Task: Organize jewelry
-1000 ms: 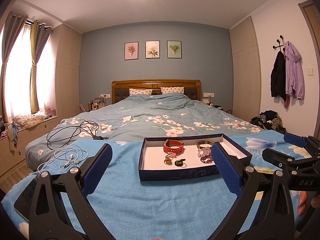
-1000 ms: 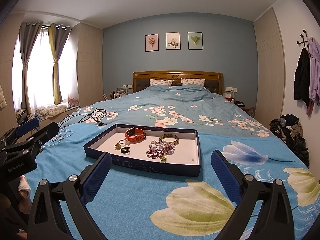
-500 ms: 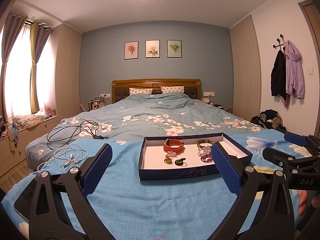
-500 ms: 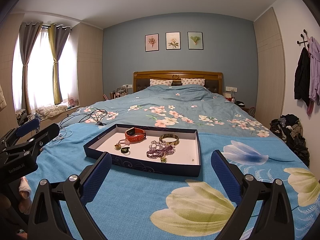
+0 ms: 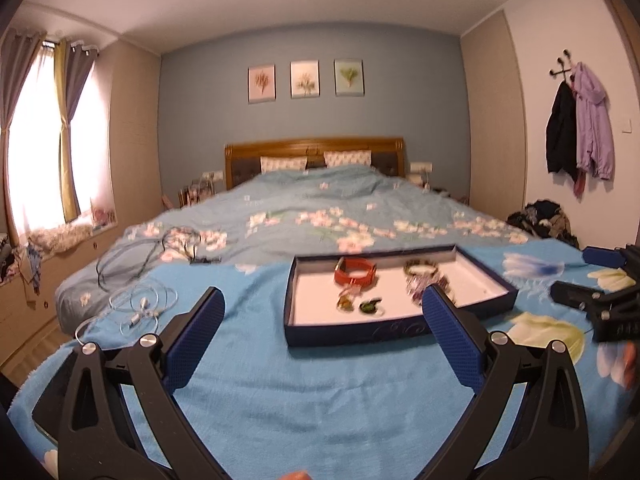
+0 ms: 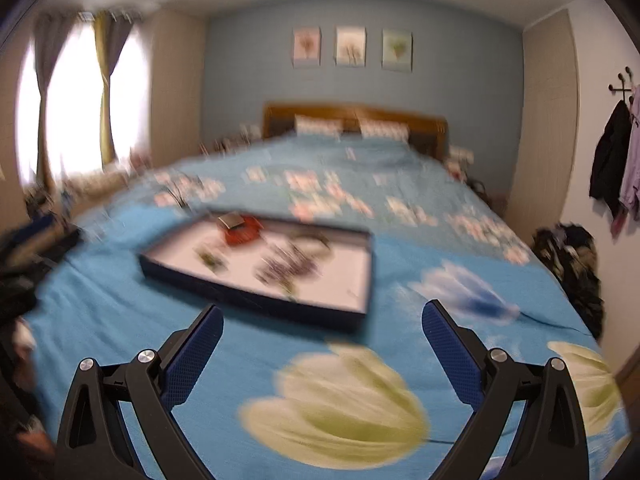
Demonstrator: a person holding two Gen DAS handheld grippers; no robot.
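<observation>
A dark blue tray (image 5: 360,334) with a white floor lies on the blue blanket. In it are an orange watch band (image 5: 355,271), a gold bangle (image 5: 421,268), a purple bead string (image 5: 420,286) and small green pieces (image 5: 370,306). My left gripper (image 5: 322,324) hovers open just short of the tray's near wall. My right gripper (image 6: 322,340) is open too, above the blanket near the tray (image 6: 256,300), whose contents are blurred; the orange band (image 6: 240,232) still shows. The right gripper's body (image 5: 600,304) appears at the right of the left wrist view.
White earphones (image 5: 140,306) and a black cable (image 5: 152,252) lie on the bed to the left of the tray. A pile of clothes (image 6: 576,256) sits on the floor at the right. Coats (image 5: 580,128) hang on the right wall.
Both views have shifted and blurred. The right gripper has risen and tilted, so the tray sits higher and farther left in its view. The left gripper has moved a little forward and up.
</observation>
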